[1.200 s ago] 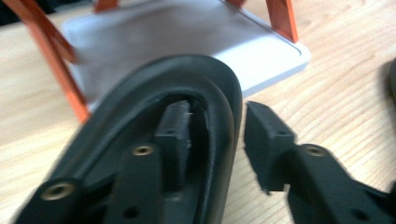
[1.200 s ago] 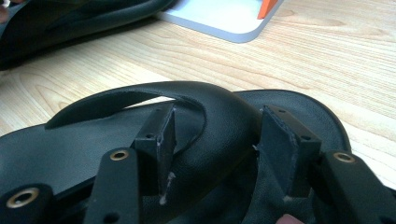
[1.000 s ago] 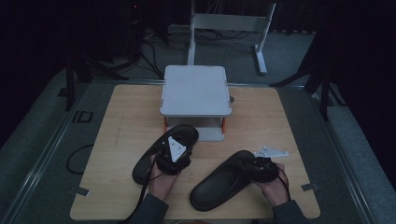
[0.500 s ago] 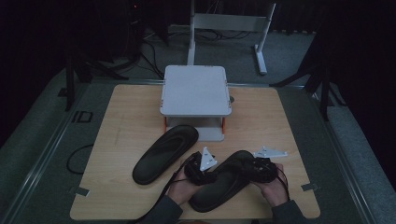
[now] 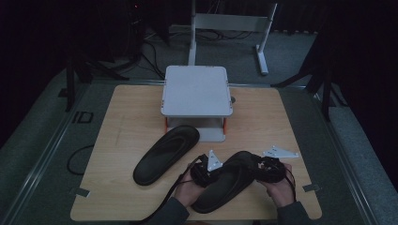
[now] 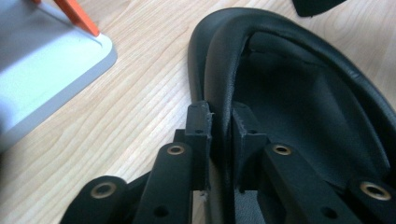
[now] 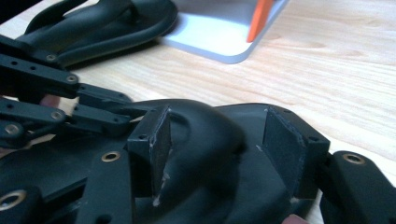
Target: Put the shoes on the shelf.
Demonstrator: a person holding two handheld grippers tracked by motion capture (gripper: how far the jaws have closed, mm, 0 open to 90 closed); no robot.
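Left claw [image 6: 219,135] just closed, pinching rim of near-right black slipper [image 5: 225,185]; right claw [image 7: 224,144] just opened wider, straddling its strap, on worktop [image 5: 131,122].

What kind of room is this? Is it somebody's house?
Probably not a house. It looks like a lab or studio set up for recording. A lone wooden table stands on grey carpet with black curtains around it, cables trail across the floor, and a metal stand rises behind. Two black slippers serve as practice props.

Two black slippers [image 5: 165,154] [image 5: 225,185], one grey stand [image 5: 197,91], apparently.
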